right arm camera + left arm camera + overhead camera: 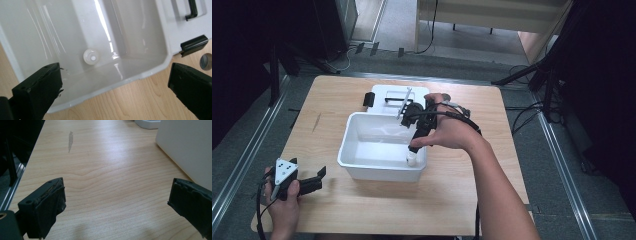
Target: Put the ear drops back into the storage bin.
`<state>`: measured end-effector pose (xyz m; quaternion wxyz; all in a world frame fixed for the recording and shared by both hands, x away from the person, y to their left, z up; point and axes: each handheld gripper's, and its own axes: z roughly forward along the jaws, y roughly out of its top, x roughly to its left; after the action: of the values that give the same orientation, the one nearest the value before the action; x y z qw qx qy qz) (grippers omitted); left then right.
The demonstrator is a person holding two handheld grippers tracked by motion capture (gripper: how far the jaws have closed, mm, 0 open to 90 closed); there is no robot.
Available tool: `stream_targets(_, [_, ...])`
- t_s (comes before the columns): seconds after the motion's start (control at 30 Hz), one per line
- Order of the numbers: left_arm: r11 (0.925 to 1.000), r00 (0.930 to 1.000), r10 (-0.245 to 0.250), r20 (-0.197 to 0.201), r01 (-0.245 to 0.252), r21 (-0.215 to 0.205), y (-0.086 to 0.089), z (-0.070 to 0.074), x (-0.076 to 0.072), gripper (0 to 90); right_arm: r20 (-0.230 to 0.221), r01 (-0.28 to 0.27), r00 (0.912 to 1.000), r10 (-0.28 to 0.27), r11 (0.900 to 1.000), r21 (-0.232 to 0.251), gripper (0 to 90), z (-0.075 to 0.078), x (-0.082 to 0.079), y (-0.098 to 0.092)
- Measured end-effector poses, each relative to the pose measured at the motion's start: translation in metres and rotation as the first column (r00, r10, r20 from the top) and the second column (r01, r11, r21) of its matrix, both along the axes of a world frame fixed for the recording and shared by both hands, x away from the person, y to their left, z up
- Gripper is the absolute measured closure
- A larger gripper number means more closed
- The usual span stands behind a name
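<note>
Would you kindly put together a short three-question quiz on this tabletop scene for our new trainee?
1. True or false: the right gripper grips the small white bottle.
2. Where does the bottle stand? A) on the lid B) inside the white tub C) on the bare table
3. What lies between the pads of the left gripper?

Key: 1. False; its jaws stand open above the bottle. 2. B. 3. Nothing; they are open above the wooden table.
</note>
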<state>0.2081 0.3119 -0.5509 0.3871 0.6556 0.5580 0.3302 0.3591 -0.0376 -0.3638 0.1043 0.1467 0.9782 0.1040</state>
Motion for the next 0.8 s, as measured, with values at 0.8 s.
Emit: stream_targets(0.8, [1.0000, 1.0000, -0.001, 0.004, 0.001, 0.008, -0.001, 0.000, 0.000, 1.4, 0.023, 0.169, 0.9851, -0.170, 0.985, 0.044, 0.0, -0.004, -0.020, -0.107])
